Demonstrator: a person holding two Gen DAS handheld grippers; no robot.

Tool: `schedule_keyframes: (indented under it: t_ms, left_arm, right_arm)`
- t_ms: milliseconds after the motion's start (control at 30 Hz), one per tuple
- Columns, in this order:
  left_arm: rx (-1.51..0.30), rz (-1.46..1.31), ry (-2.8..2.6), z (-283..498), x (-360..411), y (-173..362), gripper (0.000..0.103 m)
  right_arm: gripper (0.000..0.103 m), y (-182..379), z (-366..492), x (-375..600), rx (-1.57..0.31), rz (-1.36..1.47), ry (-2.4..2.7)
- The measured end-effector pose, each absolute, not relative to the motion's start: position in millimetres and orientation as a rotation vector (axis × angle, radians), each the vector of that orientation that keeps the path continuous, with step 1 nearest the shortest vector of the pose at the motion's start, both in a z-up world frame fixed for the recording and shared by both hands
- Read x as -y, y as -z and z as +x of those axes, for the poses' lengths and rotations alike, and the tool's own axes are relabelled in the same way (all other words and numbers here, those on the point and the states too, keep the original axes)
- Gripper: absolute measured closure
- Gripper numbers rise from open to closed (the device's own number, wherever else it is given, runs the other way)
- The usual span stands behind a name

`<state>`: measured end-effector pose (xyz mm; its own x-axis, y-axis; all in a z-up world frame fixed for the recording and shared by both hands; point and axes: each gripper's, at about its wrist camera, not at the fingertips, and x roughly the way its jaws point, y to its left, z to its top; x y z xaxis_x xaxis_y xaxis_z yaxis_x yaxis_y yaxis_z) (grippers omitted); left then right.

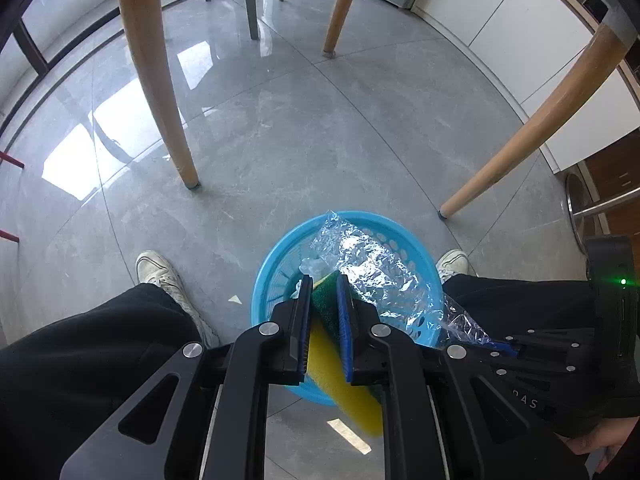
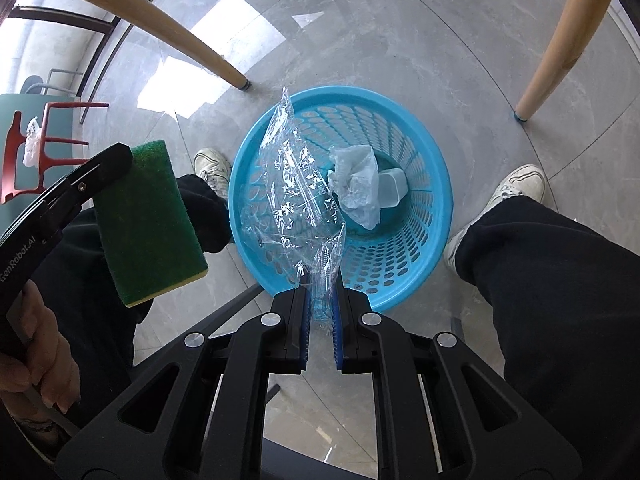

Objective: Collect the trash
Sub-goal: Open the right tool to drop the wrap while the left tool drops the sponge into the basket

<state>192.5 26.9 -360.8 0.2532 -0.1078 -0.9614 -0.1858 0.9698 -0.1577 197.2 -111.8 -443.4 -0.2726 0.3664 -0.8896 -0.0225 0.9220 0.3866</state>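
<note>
Left wrist view: the left hand-held gripper (image 1: 325,286) is clamped on a sponge (image 1: 340,376), held over the near rim of the blue basket (image 1: 267,280). A clear wrapper (image 1: 376,276) spans the basket from 12 to 4 o'clock. Open floor (image 1: 300,140) lies between the chair legs (image 1: 156,80).

Right wrist view: the right hand-held gripper (image 2: 321,280) is clamped on the wrapper (image 2: 292,184), which stands over the basket's (image 2: 432,160) rim at 9 o'clock. Crumpled plastic (image 2: 356,184) and a small tub (image 2: 392,188) lie inside. The sponge (image 2: 148,220) hangs left, outside the rim.
</note>
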Motion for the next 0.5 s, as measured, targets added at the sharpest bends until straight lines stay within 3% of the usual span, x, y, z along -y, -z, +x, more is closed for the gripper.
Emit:
schedule_keyframes:
  t_ms: [167, 200, 267, 500]
  left_arm:
    - [-1.343, -0.245, -0.054, 202, -26, 370, 0.086]
    - [-1.355, -0.265, -0.053, 204, -28, 372, 0.080]
    - [-1.399, -0.328, -0.043, 207, -34, 380, 0.076]
    - [-1.403, -0.337, -0.071, 206, -36, 383, 0.076]
  right_arm:
    - [0.090, 457, 197, 113, -1.859, 0.265, -0.361]
    - [0.079, 459, 197, 114, -1.869, 0.268, -0.357]
    - [0.070, 461, 198, 113, -1.873, 0.278, -0.369]
    - [0.066, 461, 198, 115, -1.884, 0.301, -0.361]
